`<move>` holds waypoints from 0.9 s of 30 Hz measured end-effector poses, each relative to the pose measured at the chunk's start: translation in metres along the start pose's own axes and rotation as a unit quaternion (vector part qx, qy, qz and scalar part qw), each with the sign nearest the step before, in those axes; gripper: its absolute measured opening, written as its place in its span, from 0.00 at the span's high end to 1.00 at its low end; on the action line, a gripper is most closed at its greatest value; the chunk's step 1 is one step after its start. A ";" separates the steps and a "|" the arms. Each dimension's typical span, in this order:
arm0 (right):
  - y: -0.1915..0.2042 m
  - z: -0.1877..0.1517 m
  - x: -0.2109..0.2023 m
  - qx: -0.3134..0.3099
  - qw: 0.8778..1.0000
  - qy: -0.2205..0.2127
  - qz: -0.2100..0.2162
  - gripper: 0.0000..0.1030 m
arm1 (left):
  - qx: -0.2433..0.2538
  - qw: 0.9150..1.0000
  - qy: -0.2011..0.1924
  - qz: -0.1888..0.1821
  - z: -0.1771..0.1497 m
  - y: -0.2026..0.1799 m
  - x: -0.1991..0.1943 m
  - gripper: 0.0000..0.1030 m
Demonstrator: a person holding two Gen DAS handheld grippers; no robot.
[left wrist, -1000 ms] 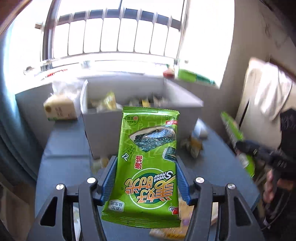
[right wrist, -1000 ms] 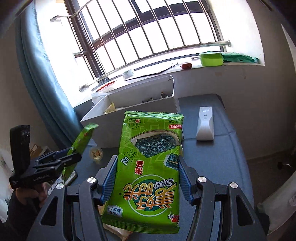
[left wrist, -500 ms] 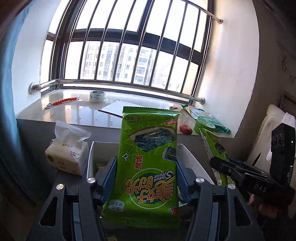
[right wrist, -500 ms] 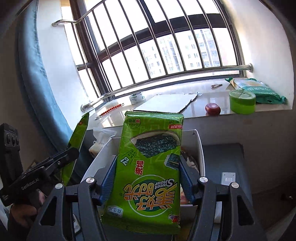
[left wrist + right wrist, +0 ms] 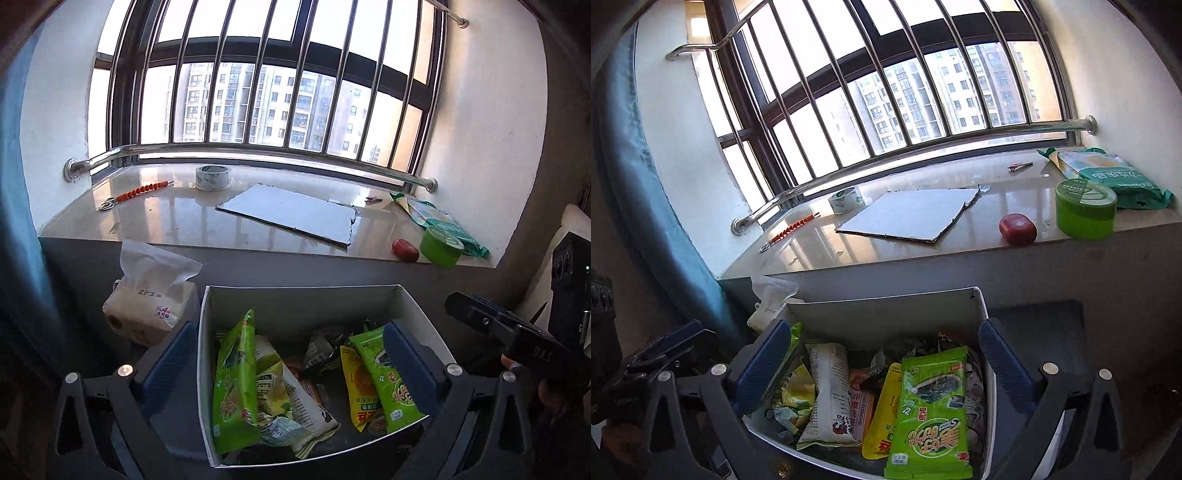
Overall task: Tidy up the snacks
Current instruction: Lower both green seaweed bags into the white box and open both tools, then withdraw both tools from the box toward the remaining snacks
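Observation:
A white open box [image 5: 295, 301] [image 5: 886, 314] under the window sill holds several snack packets. One green seaweed packet [image 5: 236, 384] stands on edge at the box's left; another green seaweed packet [image 5: 931, 413] [image 5: 388, 380] lies flat at its right. My left gripper [image 5: 288, 369] is open and empty, its blue pads straddling the box from above. My right gripper [image 5: 882, 373] is also open and empty over the box; it shows from the side in the left wrist view [image 5: 517, 336], and the left one shows in the right wrist view [image 5: 657, 358].
A tissue pack [image 5: 151, 299] sits left of the box. On the stone sill [image 5: 184, 218] lie a tape roll [image 5: 212, 177], a grey card sheet [image 5: 291, 212], a red round object [image 5: 404, 249], a green tub [image 5: 441, 245] and a green bag [image 5: 1108, 177]. A blue curtain [image 5: 650, 206] hangs at the left.
Both grippers held green seaweed packets; now both have opened and the packets lie in the box. Both grippers have come closer over the box.

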State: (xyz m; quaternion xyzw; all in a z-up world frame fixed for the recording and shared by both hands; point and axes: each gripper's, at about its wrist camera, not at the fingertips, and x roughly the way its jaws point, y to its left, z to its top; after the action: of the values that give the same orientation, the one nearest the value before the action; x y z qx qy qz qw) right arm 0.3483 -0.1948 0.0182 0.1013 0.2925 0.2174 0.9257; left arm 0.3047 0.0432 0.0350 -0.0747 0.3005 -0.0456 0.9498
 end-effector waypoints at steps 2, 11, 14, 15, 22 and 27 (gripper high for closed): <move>0.001 -0.003 -0.005 0.000 1.000 -0.005 0.004 0.00 | -0.001 1.000 0.002 -0.007 -0.003 0.001 -0.004 0.00; 0.017 -0.018 -0.043 -0.031 0.999 -0.028 0.017 0.00 | 0.002 0.999 -0.015 -0.030 -0.021 0.001 -0.044 0.00; 0.022 -0.034 -0.065 -0.046 0.998 -0.038 0.021 0.00 | 0.004 0.999 -0.035 -0.041 -0.036 0.001 -0.067 0.00; 0.023 -0.041 -0.073 -0.052 0.997 -0.045 0.016 0.00 | 0.008 0.998 -0.052 -0.037 -0.044 0.001 -0.078 0.00; 0.010 -0.110 -0.123 -0.029 0.998 -0.049 0.000 0.00 | 0.023 0.995 -0.083 -0.052 -0.111 0.003 -0.131 0.00; -0.015 -0.170 -0.156 0.082 0.992 -0.097 -0.017 0.00 | -0.009 0.994 -0.078 -0.073 -0.162 0.004 -0.154 0.00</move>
State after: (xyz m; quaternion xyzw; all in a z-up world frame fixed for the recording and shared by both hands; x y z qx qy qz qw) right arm 0.1394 -0.2699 -0.0465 0.1923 0.2196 0.1659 0.9420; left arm 0.0857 0.0486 -0.0099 -0.1082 0.2200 -0.1061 0.9637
